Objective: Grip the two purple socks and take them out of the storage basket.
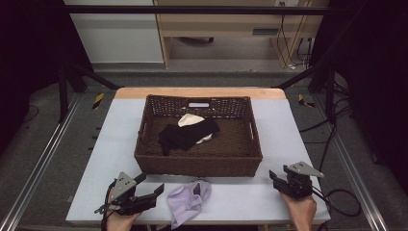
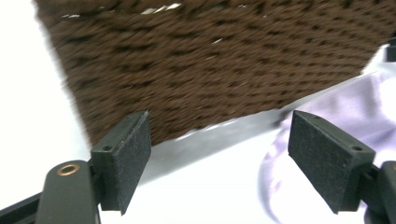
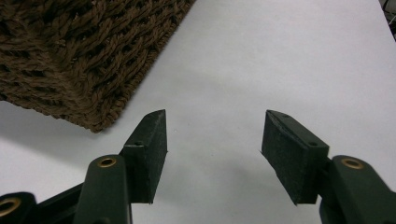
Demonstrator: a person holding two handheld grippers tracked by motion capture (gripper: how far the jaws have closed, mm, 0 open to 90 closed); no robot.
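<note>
One lilac cloth beside left claw

The left tool looks along its two black jaws, which stand wide apart with nothing between them but bare white worktop. Each jaw carries a dark, rough-faced pad, and a brass-ringed hole shows on the arm of the one at lower left. Ahead rises the brown woven wall of a basket — blurred, its weave smeared sideways — standing on the worktop and casting a grey shadow band along its foot. A pale lilac cloth lies crumpled at the right (partly behind the right-hand jaw), close to the basket's near wall — whether touching it, I cannot tell.
</note>
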